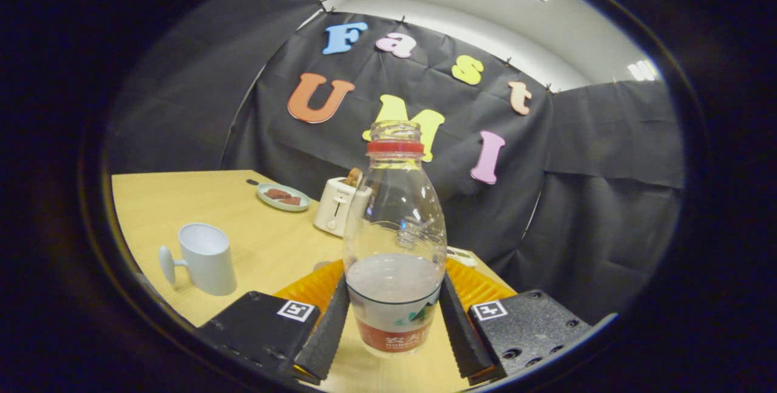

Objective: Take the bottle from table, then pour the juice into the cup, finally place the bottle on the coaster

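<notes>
The gripper [393,326] fingers press both sides of the open plastic bottle [394,247], upright before the orange coaster [479,287]; white cup [206,258] stands left.

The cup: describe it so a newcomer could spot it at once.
On the wooden table, look left of the clear bottle gripped between the jaws. The cup stands there alone: plain white, open-topped, with a knob-ended handle sticking out sideways, unlike the boxy toaster farther back.

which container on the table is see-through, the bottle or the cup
The bottle, gripped between the claw's fingers, is clear, with liquid visible inside. The cup off to the side is opaque white.
</notes>
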